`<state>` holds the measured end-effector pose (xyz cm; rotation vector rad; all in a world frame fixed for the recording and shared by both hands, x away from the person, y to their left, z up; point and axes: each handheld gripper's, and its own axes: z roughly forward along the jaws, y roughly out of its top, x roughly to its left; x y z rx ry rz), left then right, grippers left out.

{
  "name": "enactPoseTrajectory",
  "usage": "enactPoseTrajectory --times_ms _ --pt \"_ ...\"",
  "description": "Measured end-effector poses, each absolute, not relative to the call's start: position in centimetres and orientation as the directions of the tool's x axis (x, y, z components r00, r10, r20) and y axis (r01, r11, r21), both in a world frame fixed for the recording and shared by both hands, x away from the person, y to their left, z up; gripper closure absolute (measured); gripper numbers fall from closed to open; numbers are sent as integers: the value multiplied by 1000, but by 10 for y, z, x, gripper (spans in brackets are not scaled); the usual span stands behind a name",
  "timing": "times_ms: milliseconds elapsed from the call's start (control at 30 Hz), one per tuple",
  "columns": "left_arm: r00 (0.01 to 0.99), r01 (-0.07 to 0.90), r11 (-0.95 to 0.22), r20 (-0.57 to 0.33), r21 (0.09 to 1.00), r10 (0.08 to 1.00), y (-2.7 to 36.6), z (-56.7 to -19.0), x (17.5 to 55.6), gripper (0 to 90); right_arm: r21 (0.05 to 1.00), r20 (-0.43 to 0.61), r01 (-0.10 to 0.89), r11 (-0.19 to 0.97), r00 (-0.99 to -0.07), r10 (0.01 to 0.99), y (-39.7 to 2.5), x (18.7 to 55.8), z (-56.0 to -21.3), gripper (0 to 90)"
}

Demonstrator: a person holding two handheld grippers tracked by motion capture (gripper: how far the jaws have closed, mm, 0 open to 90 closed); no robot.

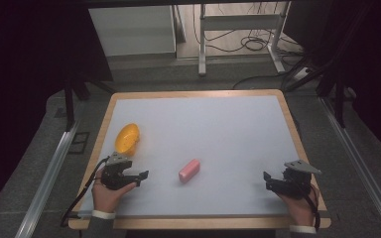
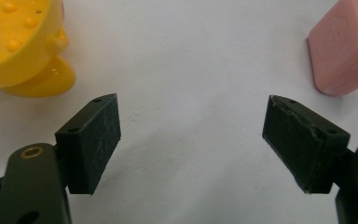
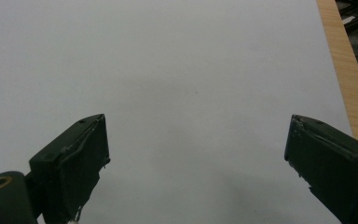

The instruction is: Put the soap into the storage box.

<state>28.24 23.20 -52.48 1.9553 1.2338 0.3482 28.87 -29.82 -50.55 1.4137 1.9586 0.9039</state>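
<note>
Pink rectangular soap bar [image 1: 189, 170] lying diagonally, just right of left gripper [image 1: 140, 177], nearer than right gripper [image 1: 267, 179]; yellow plastic soap dish [image 1: 127, 138] behind; both grippers' jaws apart, empty.

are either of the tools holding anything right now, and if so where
Nothing is held. The left tool and right tool both stand open over bare table, with the pink soap bar and yellow dish untouched.
</note>
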Motion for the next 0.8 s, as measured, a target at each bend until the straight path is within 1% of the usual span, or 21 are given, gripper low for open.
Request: enactPoseTrajectory --times_ms 133,167,367,467,800 --pt "491 640 -220 -171 736 854 232 -525 282 198 788 -65 574 222 -281 958 -299 290 -506 70" --pt "494 641 -222 -174 735 852 232 -525 282 198 794 -59 572 206 -265 962 -300 290 -506 74" --pt "495 642 -215 -184 735 849 232 -523 280 199 801 -57 566 197 -255 965 -303 288 -503 81" --pt "495 640 -217 -179 737 850 234 -522 280 200 814 -63 545 202 -262 963 -303 286 -500 105" --pt "492 638 -209 -184 741 851 236 -519 279 207 804 -66 555 214 -274 959 -302 287 -503 105"
